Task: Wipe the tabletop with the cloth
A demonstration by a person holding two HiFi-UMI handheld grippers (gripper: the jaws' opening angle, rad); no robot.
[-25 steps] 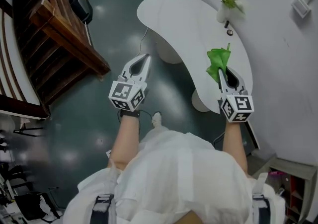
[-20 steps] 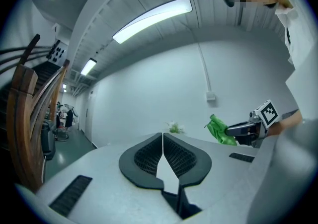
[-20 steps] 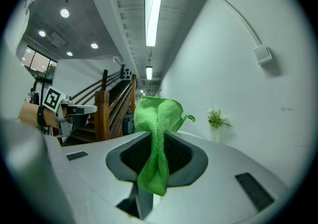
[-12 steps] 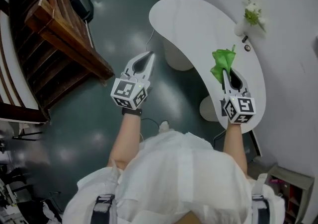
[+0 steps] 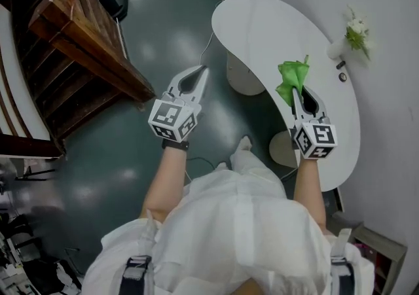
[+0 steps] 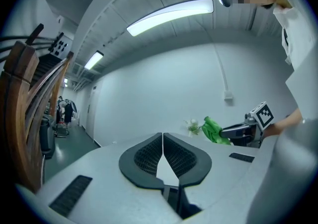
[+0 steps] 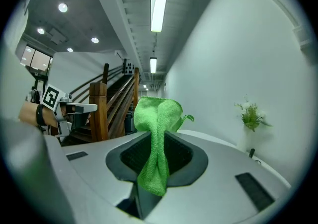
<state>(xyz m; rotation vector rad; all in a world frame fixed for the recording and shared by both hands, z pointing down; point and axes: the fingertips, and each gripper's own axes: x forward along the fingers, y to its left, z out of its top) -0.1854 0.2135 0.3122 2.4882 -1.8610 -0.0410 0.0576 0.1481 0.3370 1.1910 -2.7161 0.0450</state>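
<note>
Two grippers in view. Left gripper (image 5: 203, 71): jaws closed together with nothing between them, over the floor left of the table (image 5: 262, 25). Right gripper (image 5: 296, 93): jaws clamped on the green cloth (image 5: 291, 76), over the table's near edge.

We wear a loose white garment (image 5: 242, 222) with short sleeves, dark straps (image 5: 134, 273) at its lower corners and a black band (image 5: 175, 145) on our left wrist. Our left gripper (image 5: 201, 71) and right gripper (image 5: 296, 93) are pale grey tapering shells with black ribbed pads (image 6: 144, 156), each bearing a white cube (image 5: 173, 119) printed with black square markers.
</note>
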